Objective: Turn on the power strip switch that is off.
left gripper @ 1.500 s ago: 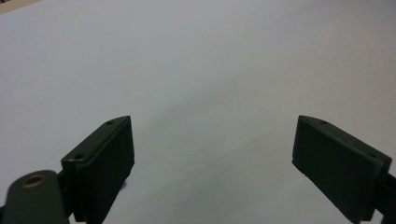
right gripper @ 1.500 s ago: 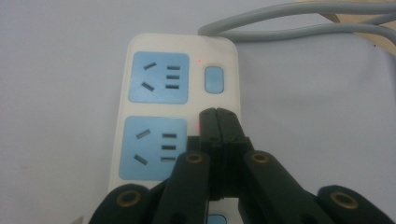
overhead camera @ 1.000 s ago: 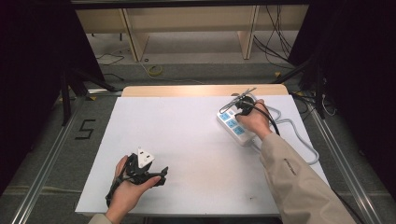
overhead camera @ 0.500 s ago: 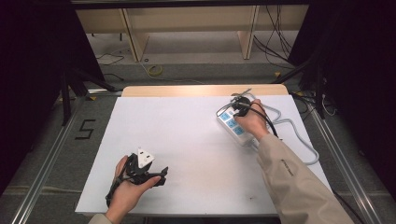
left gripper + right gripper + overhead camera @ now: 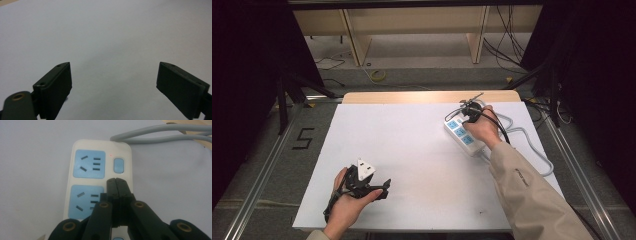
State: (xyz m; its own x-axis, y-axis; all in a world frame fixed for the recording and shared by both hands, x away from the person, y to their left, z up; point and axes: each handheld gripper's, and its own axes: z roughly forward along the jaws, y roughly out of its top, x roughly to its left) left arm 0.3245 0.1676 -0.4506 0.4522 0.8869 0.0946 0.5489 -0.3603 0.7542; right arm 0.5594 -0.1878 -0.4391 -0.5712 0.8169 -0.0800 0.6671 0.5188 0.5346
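White sheeting covers the tabletop [image 5: 412,150], with a strip of pale wood showing along its far edge. A person stands at the near side, holding a black two-jaw tool in each hand.

At the far right of the tabletop lies a white power strip [image 5: 460,133], angled, with light blue socket panels. Its grey cable [image 5: 532,145] loops off toward the right edge. In the right gripper view the strip [image 5: 100,170] shows two blue socket panels, each with slots for flat pins, and beside the farther one a small blue-grey push button [image 5: 118,165] with a tiny red light just beside it. No brand name or lettering can be read on the strip.

The right tool [image 5: 469,111] is above the far end of the strip, held by a hand in a beige sleeve [image 5: 532,195]. In its own view the right tool [image 5: 116,182] has its jaws pressed flat together with nothing between them, the tips sitting over the white casing just short of the button; whether they touch the casing cannot be told.

The left tool [image 5: 382,182] rests at the near left of the tabletop, well apart from the strip. In its own view the left tool [image 5: 113,82] has its jaws spread wide and empty, over bare white surface.

On the floor to the left of the tabletop, a dark marking reads "5" [image 5: 303,138].
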